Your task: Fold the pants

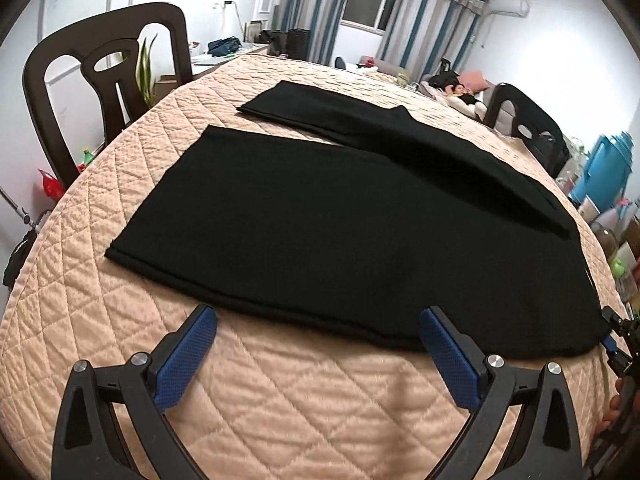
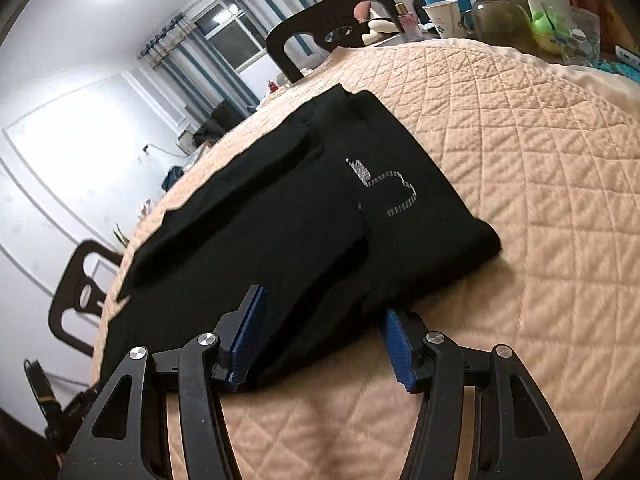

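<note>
Black pants (image 1: pixel 320 224) lie spread flat on a round table under a peach quilted cover (image 1: pixel 280 408). The two legs run away to the far left and the waist lies to the right. My left gripper (image 1: pixel 318 314) is open and empty, its blue pads just short of the near leg's edge. In the right wrist view the pants (image 2: pixel 304 208) show a silver stitched pocket mark. My right gripper (image 2: pixel 324 304) is open, its jaws on either side of the near edge of the waist end, not closed on it. The right gripper also shows in the left wrist view (image 1: pixel 618 340).
Dark chairs stand around the table (image 1: pixel 108 76) (image 1: pixel 528 120) (image 2: pixel 328 24). Cups, jars and a blue container crowd the table's right edge (image 2: pixel 500 12). A person lies on a sofa at the back (image 1: pixel 460 94). Bare quilt lies to the right of the pants (image 2: pixel 540 200).
</note>
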